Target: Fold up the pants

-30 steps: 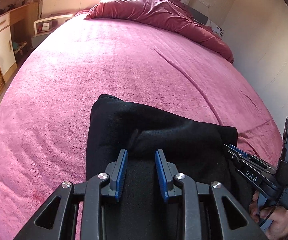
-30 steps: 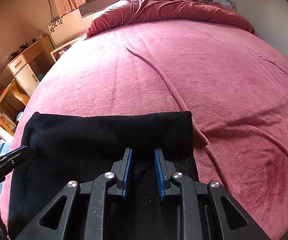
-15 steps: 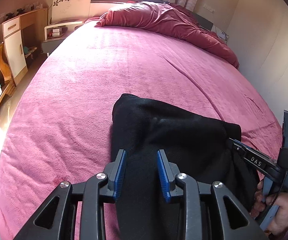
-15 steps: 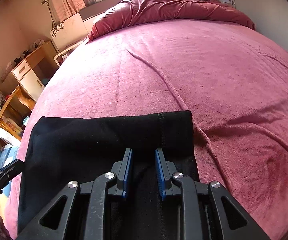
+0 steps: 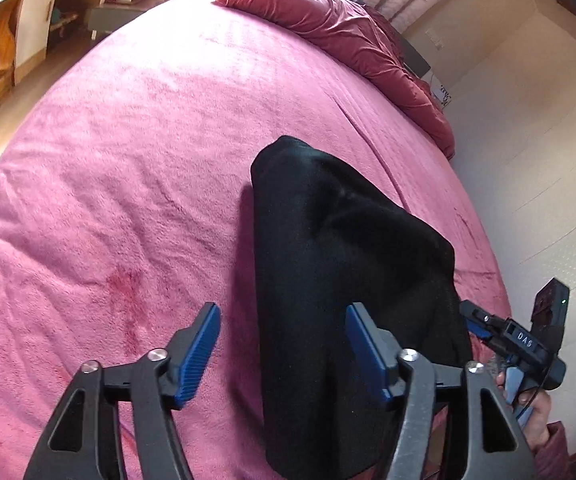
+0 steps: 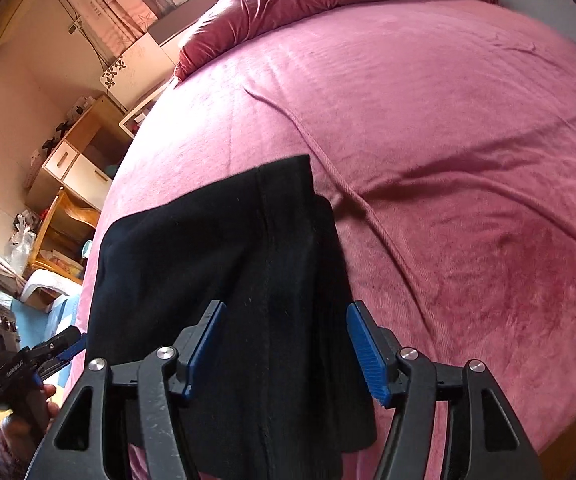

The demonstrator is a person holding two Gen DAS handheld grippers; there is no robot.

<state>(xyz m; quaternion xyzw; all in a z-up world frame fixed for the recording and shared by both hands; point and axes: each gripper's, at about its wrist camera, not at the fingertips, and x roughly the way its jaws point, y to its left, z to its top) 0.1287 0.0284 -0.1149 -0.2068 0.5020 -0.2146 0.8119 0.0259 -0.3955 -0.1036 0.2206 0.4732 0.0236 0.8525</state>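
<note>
The black pants [image 5: 328, 260] lie folded into a compact bundle on the pink bedspread [image 5: 127, 160] near the bed's front edge. They also show in the right wrist view [image 6: 227, 260]. My left gripper [image 5: 283, 352] is open, its blue pads wide apart over the pants' left edge, holding nothing. My right gripper [image 6: 285, 348] is open as well, its pads spread above the near part of the pants. The right gripper shows at the right in the left wrist view [image 5: 508, 336], and the left gripper at the lower left in the right wrist view [image 6: 47, 356].
A crumpled red duvet [image 5: 348, 36] lies at the head of the bed. A wooden desk and drawers [image 6: 67, 168] stand left of the bed, with a chair and clutter below. A white wall [image 5: 548, 140] runs along the bed's right side.
Both grippers have opened and let go of the pants. The folded bundle now rests on the bed. Both cameras have tilted and pulled back a little.
</note>
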